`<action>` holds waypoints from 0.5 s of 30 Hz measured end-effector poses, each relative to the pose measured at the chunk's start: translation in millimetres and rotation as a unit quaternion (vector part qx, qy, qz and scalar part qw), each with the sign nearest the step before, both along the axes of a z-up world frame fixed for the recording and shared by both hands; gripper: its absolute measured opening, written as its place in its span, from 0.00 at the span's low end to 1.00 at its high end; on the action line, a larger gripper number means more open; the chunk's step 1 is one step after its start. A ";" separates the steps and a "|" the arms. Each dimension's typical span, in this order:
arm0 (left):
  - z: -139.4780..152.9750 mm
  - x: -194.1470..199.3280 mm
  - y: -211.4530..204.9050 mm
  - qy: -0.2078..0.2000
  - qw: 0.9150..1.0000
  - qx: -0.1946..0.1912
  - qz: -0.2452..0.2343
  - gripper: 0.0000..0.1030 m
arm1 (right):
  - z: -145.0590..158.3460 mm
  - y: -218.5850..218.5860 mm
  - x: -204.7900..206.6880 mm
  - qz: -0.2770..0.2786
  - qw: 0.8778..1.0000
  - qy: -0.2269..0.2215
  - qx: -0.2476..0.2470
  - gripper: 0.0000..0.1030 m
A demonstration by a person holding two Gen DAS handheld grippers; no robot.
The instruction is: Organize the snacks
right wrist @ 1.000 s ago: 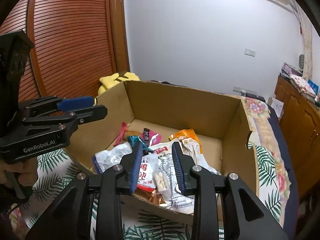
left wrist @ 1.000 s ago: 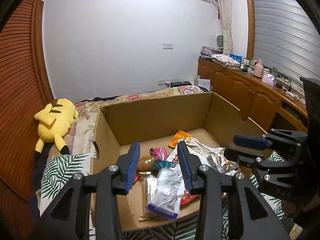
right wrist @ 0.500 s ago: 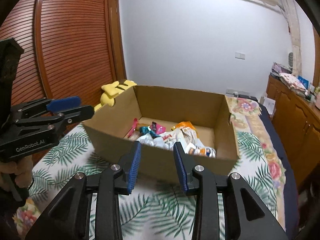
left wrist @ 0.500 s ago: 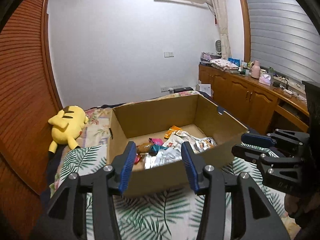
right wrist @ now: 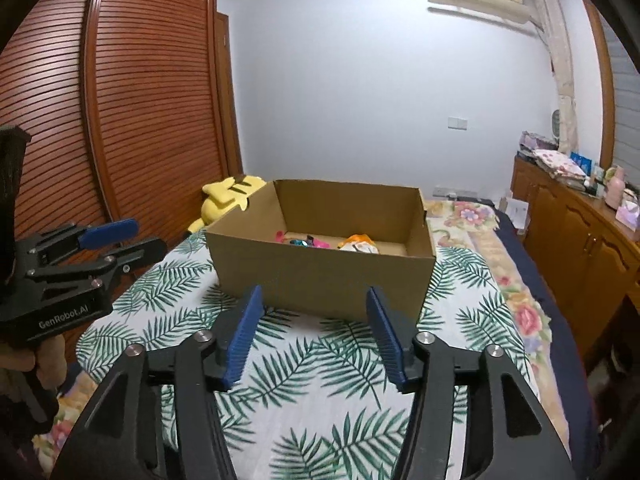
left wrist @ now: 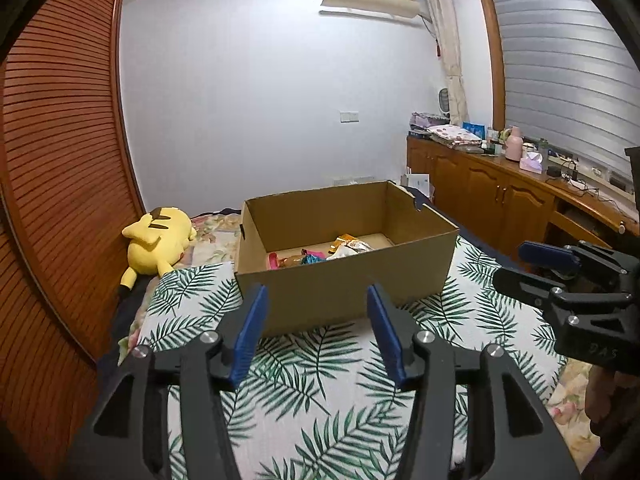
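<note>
An open cardboard box (left wrist: 344,284) (right wrist: 320,272) stands on a leaf-patterned cloth (left wrist: 304,392) (right wrist: 316,376) spread over a bed. Several snack packets (left wrist: 320,254) (right wrist: 324,243) lie on the box floor, mostly hidden behind its near wall. My left gripper (left wrist: 318,312) hangs well short of the box with nothing between its blue pads, and its jaws are opening. My right gripper (right wrist: 314,314) is likewise back from the box, empty, its jaws opening. Each gripper also shows at the edge of the other's view: the right gripper (left wrist: 560,276), the left gripper (right wrist: 92,248).
A yellow plush toy (left wrist: 158,242) (right wrist: 224,200) lies at the box's far left by a slatted wooden wardrobe (right wrist: 120,120). A wooden cabinet (left wrist: 500,200) (right wrist: 572,224) with clutter runs along the right wall. A hand (right wrist: 28,364) holds the left gripper.
Both grippers pulled back from above the box's inside to a spot in front of it over the cloth. Both sets of jaws spread wider.
</note>
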State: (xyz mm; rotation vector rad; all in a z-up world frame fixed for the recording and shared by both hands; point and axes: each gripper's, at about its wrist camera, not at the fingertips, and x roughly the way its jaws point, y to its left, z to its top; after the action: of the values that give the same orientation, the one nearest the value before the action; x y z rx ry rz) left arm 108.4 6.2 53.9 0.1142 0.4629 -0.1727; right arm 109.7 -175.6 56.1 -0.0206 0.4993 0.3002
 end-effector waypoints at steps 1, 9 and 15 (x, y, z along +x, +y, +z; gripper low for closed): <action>0.7 -3.0 -1.4 0.000 1.000 -0.002 0.000 0.52 | 0.1 -0.7 -3.4 -0.002 1.000 -0.001 0.000 0.65; 6.0 -37.0 -0.5 -0.013 1.000 -0.020 -0.001 0.80 | 5.3 -2.8 -34.2 -0.013 1.000 -0.021 0.004 0.88; 8.1 -53.7 0.9 -0.030 0.999 -0.018 0.017 0.81 | 6.5 -1.6 -44.9 -0.027 0.999 -0.030 0.003 1.00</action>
State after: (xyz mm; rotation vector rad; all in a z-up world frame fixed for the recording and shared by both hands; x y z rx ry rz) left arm 54.8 7.1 62.0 0.0754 0.4017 -0.1436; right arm 64.8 -177.2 62.6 -0.0097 0.4388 0.2475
